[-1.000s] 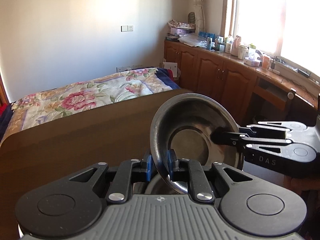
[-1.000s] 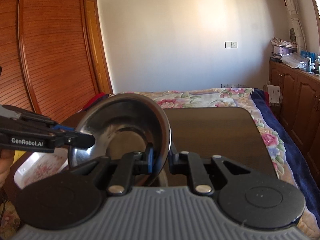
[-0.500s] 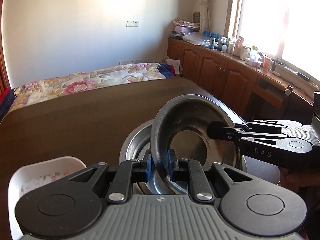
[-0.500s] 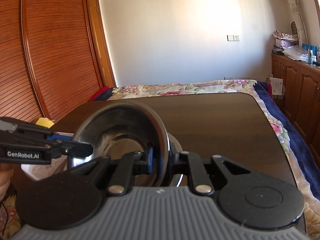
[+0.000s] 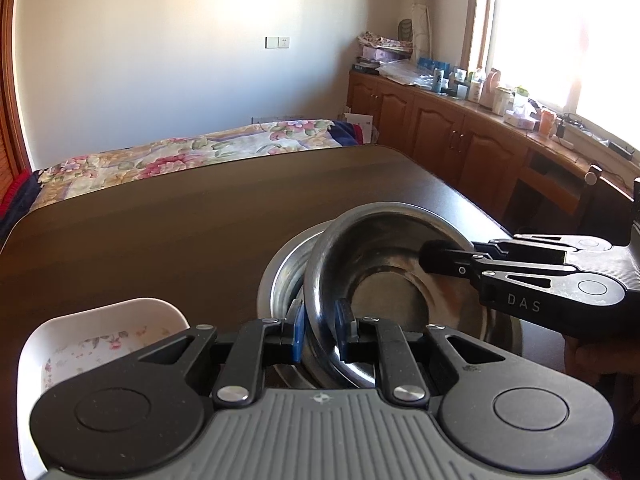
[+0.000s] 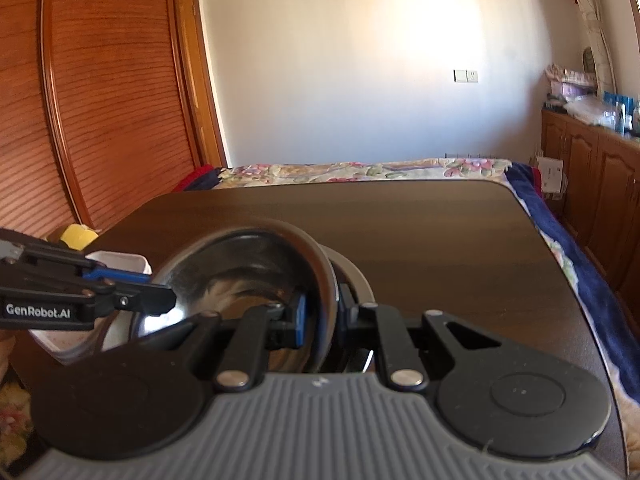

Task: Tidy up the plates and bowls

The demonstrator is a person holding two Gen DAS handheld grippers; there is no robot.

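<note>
Nearest, the left gripper [image 5: 320, 334] and the right gripper [image 6: 322, 320] each pinch opposite rims of the tilted steel bowl [image 5: 384, 272] low over a second steel bowl [image 5: 286, 276] on the dark table [image 5: 168, 232], white dish [image 5: 92, 344] left

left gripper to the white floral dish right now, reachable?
Probably not yet: the left gripper is shut on the steel bowl, shared with the right gripper. The white floral dish sits close, unobstructed.
</note>
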